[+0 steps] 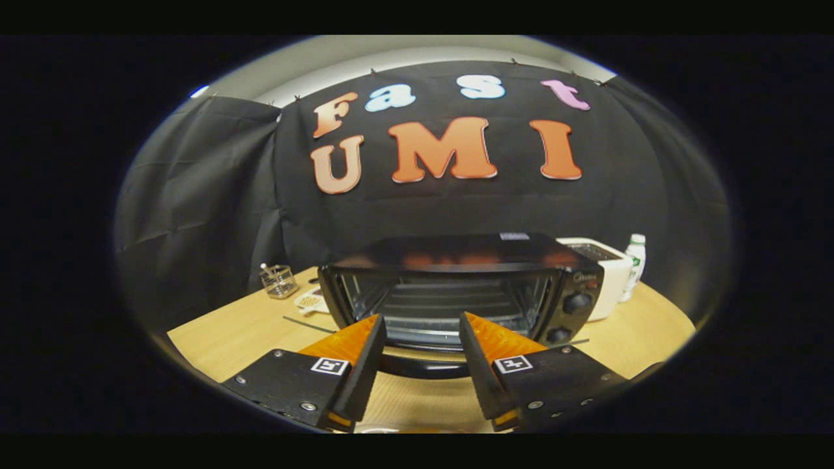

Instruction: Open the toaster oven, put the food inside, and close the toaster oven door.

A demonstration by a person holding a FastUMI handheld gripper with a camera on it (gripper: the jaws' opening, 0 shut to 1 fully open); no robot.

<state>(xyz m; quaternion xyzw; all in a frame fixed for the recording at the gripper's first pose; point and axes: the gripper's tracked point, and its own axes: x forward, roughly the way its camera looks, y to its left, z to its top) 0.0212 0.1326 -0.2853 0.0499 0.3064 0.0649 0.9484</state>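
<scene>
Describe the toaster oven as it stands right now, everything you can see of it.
The toaster oven is a glossy black box sitting upright on the wooden table. Its glass door looks shut, with wire racks showing behind it and a handle bar along the front. Two round knobs sit on its panel. The gripper, open, is just short of the handle.

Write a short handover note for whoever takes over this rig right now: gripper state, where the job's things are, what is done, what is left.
Hand-held gripper: open, nothing between its fingers, poised just in front of the toaster oven.
Toaster oven: on the wooden table; its door appears folded down, with the wire rack exposed.
Food: not identified from here.
Nearby: a glass jar off one side of the oven, a white appliance and a bottle off the other.
Done: the oven looks opened. Left: put the food inside, close the door.
</scene>
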